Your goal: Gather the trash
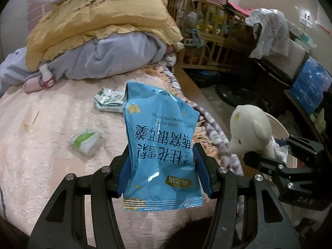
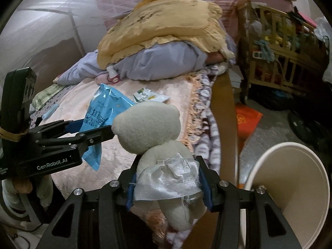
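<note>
Right now your left gripper (image 1: 162, 170) is clamped on the blue snack wrapper (image 1: 160, 145), pads pressing its lower half, the wrapper's long axis running up and away from you. Your right gripper (image 2: 167, 178) is closed around a white plush toy (image 2: 157, 137) at its satin skirt, head pointing up.

Take the white bin (image 2: 294, 186) as your landmark. It sits off the bed (image 2: 116, 157), past the bed's fringed edge, with its open mouth just to the right of the plush toy. Your right hand is the nearer one to the bin; the wrapper lies further from it, beyond the toy, so the left hand probably has to cross over or wait for the right to clear.

Far from the bin, on the pink cover, two more pieces lie loose: a green-and-white packet (image 1: 87, 143) and a crumpled green wrapper (image 1: 109, 99) further up towards the pillows.

The floor around the bin looks open; the bed edge is the only thing to clear.
</note>
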Available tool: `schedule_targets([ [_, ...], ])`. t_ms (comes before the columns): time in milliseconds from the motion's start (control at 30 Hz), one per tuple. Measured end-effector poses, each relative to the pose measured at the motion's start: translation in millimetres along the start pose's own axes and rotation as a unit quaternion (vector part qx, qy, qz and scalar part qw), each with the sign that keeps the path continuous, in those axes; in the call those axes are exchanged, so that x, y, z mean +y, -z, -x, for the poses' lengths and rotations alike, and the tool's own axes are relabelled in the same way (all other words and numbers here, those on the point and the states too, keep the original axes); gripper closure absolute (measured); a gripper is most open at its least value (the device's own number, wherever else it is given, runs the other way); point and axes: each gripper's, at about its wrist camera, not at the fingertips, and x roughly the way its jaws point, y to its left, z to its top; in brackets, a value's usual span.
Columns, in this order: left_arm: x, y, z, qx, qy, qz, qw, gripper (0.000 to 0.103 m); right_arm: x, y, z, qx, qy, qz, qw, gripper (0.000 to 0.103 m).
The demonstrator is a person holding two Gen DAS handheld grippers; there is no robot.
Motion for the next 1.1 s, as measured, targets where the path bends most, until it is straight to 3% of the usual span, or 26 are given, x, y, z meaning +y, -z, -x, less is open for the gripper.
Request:
schedule_targets([
  [1100, -139, -14, -37, 0.026, 0.068, -0.104, 0.9918, 0.049, -129, 57, 69, -0.021, 0.092, -0.127, 0.987, 0.056],
])
